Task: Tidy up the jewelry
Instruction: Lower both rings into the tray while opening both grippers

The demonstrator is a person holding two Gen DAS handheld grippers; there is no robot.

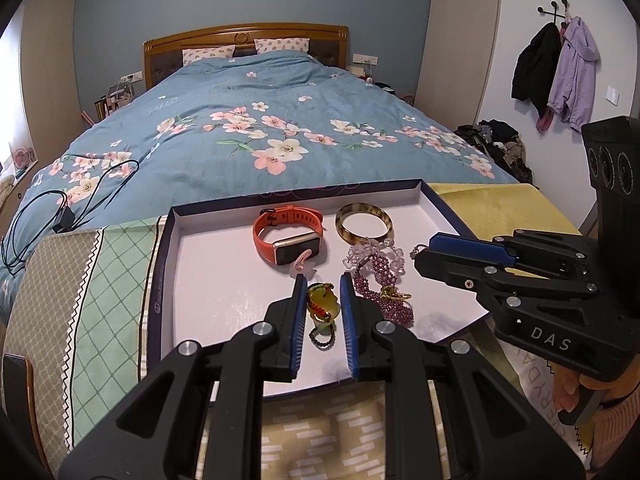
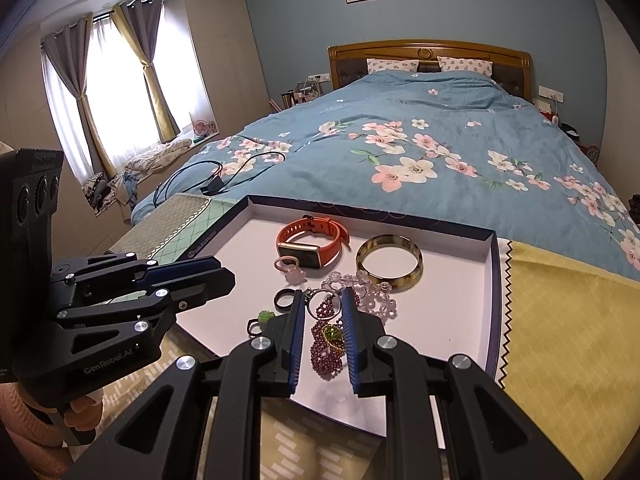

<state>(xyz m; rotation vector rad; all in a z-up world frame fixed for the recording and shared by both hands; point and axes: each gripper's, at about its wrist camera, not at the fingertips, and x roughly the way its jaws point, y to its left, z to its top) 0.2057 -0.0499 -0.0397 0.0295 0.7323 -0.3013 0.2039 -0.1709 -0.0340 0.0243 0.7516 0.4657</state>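
Observation:
A shallow white tray (image 1: 208, 280) with dark walls holds the jewelry. In it lie an orange watch (image 1: 288, 236), a tortoiseshell bangle (image 1: 364, 222), a clear bead bracelet (image 1: 376, 254), a purple bead strand (image 1: 384, 292) and a pink ring (image 1: 302, 264). My left gripper (image 1: 323, 284) is open, its fingers on either side of a green and amber bead charm (image 1: 322, 306). My right gripper (image 2: 323, 300) is open over the purple bead strand (image 2: 326, 344), near a silver ring (image 2: 316, 300), a black ring (image 2: 285, 301) and a green charm (image 2: 264, 318).
The tray (image 2: 440, 320) rests on a patterned cloth (image 1: 100, 280) at the foot of a bed with a blue floral duvet (image 1: 256, 120). A black cable (image 1: 60, 208) lies on the bed at left. Yellow cloth (image 2: 560, 320) lies to the right.

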